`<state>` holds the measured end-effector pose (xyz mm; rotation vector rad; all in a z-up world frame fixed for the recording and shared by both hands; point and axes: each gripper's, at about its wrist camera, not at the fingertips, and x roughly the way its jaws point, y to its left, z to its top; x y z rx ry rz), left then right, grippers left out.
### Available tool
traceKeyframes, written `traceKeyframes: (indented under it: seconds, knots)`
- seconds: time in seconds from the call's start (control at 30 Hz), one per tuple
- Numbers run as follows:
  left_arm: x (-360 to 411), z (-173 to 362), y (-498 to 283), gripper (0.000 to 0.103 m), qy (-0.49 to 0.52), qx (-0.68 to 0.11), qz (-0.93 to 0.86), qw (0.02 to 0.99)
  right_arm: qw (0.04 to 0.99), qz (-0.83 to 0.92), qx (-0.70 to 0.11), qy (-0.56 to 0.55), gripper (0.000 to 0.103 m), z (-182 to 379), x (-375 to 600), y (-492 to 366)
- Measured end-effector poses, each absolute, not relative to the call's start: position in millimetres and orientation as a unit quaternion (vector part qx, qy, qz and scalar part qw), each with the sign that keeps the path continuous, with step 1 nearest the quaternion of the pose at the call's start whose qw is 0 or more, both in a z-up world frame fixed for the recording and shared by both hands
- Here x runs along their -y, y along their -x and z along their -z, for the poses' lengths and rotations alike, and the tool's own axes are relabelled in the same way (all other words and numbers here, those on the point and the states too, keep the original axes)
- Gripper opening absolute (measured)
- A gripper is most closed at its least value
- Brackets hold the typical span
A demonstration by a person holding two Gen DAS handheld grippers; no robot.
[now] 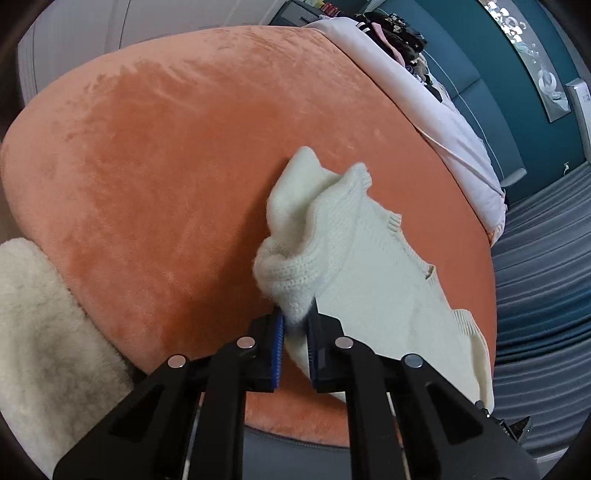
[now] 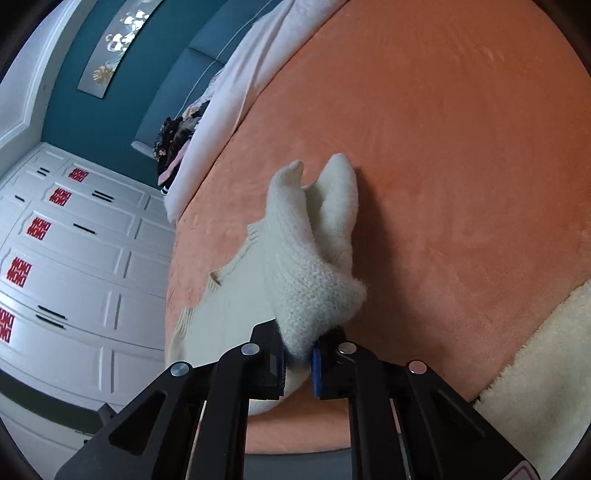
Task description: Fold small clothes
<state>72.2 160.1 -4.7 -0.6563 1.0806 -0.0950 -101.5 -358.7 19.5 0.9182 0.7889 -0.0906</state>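
Note:
A small cream knitted sweater lies on the orange plush bed cover. My left gripper is shut on a bunched fold of the knit at its near edge, and the blue pads press the fabric from both sides. The lifted fold rises from the jaws toward the sleeve ends. In the right wrist view the same sweater is bunched, with two sleeve ends pointing away. My right gripper is shut on the thick knit fold too, over the orange cover.
A fluffy cream fleece lies at the bed's near left corner, also seen as a fleece at the right. A pale pink sheet and a pile of dark clothes lie beyond. White wardrobe doors stand beside the bed.

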Motion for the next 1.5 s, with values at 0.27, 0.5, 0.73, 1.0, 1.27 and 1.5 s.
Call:
traceKeyframes:
  seconds: [0.27,0.5,0.73,1.0,1.27,1.5]
  knots:
    - [-160.2,56.1,-18.1,0.009,0.25,-0.579,0.008,0.776,0.783,0.101,-0.483,-0.38,0.011,32.5,352.8,160.3]
    - [-142.3,-18.6,-41.3,0.035,0.185,-0.489,0.024,0.852,0.868,0.159,-0.396,-0.253,0.065,-56.2,357.8,143.3]
    - [-103.1,-2.7,-143.6,0.09,0.155,-0.481,0.043,0.862,0.861,0.117,-0.44,-0.225,0.072,-17.9,356.6,28.2]
    - [-107.6,13.2,-155.0,0.009,0.197,-0.505,0.067,0.838,0.881,0.043,-0.337,-0.329,0.009,-44.0,361.0,41.1]
    - [-101.4,50.9,-170.5,0.01,0.119,-0.534,0.023,0.837,0.833,0.114,-0.447,-0.305,0.006,28.7,395.4,22.3]
    - [-73.6,-20.6,-124.3,0.042,0.055,-0.459,0.013,0.887,0.894,0.119,-0.377,-0.21,0.019,-52.9,323.0,40.2]
